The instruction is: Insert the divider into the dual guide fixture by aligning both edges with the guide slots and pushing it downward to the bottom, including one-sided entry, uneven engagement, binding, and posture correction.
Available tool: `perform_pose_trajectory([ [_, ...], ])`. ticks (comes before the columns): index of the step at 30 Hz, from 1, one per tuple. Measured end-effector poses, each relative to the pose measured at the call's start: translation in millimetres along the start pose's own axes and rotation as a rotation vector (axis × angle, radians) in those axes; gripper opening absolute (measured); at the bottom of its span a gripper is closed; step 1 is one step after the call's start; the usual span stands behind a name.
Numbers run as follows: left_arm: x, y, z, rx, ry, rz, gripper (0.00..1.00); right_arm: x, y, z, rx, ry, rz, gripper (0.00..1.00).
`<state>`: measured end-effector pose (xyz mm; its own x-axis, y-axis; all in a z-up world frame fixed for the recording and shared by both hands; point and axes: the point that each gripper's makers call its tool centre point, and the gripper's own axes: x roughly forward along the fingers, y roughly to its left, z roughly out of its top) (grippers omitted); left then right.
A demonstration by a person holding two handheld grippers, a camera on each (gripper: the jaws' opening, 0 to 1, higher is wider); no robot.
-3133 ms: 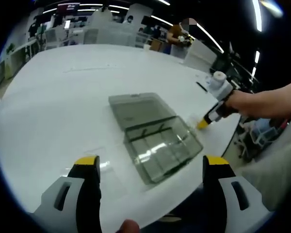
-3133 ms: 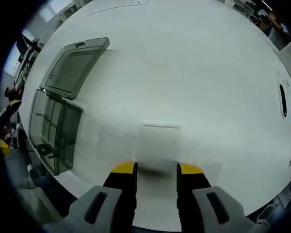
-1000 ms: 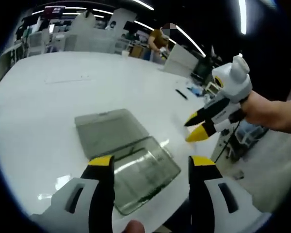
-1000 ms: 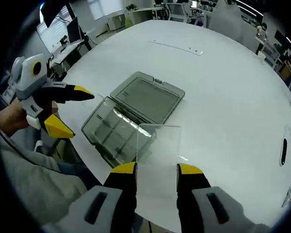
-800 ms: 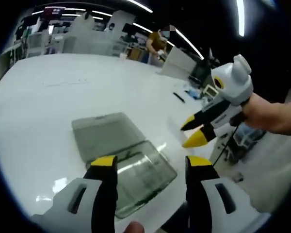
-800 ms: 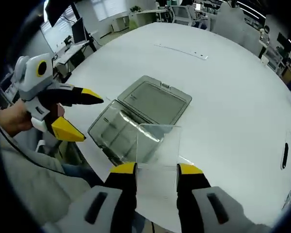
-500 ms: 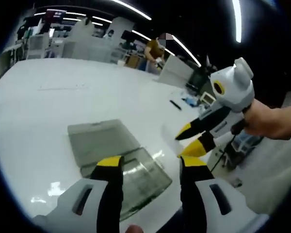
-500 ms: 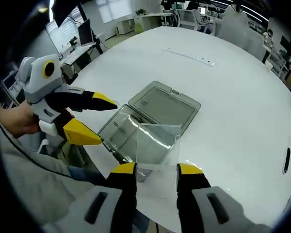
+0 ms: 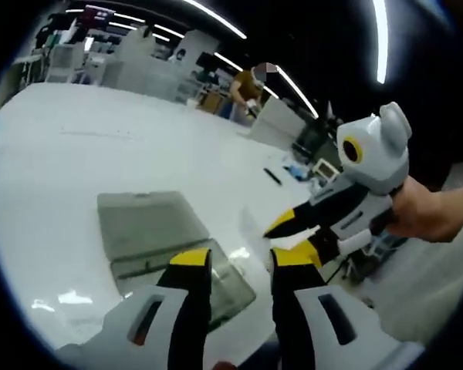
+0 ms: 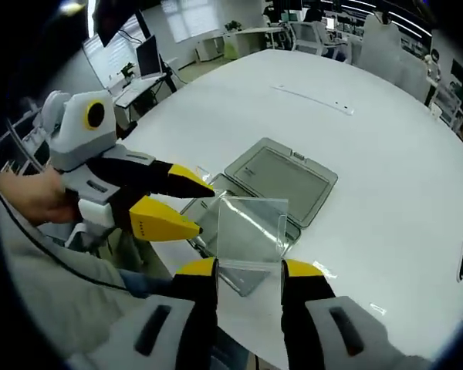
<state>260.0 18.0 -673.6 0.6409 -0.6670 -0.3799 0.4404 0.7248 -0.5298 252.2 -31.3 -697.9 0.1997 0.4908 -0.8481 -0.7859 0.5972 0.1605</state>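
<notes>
Above the open fixture (image 10: 272, 202) on the desk (image 10: 386, 154), my right tool (image 10: 248, 268) pinched the divider (image 10: 251, 231), not yet inserted; my left tool (image 9: 230, 259) stayed slightly spread, empty.

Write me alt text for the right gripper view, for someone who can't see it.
The right hand-held gripper holds a clear divider upright above an open grey plastic case on a white table. The left hand-held gripper, held in a person's hand, reaches in from the left with its yellow tips beside the divider's edge.
</notes>
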Motion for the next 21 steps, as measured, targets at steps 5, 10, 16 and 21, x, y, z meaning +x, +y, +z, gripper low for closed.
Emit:
perform_pose_trajectory([
  [5,-0.9,-2.4,1.4,-0.022,-0.018,-0.006,0.21,1.1,5.7,2.7,-0.004,-0.008,0.015,0.27],
  [10,-1.1,-2.6,4.0,-0.054,-0.042,-0.010,0.11,1.4,10.3,5.4,0.000,-0.022,0.025,0.27],
  [16,0.2,-4.1,4.9,-0.065,-0.049,-0.011,0.08,0.3,13.9,7.6,0.001,-0.032,0.033,0.27],
  [21,0.6,-4.1,5.0,-0.087,-0.060,-0.009,0.05,0.4,15.5,9.1,0.019,-0.044,0.042,0.27],
])
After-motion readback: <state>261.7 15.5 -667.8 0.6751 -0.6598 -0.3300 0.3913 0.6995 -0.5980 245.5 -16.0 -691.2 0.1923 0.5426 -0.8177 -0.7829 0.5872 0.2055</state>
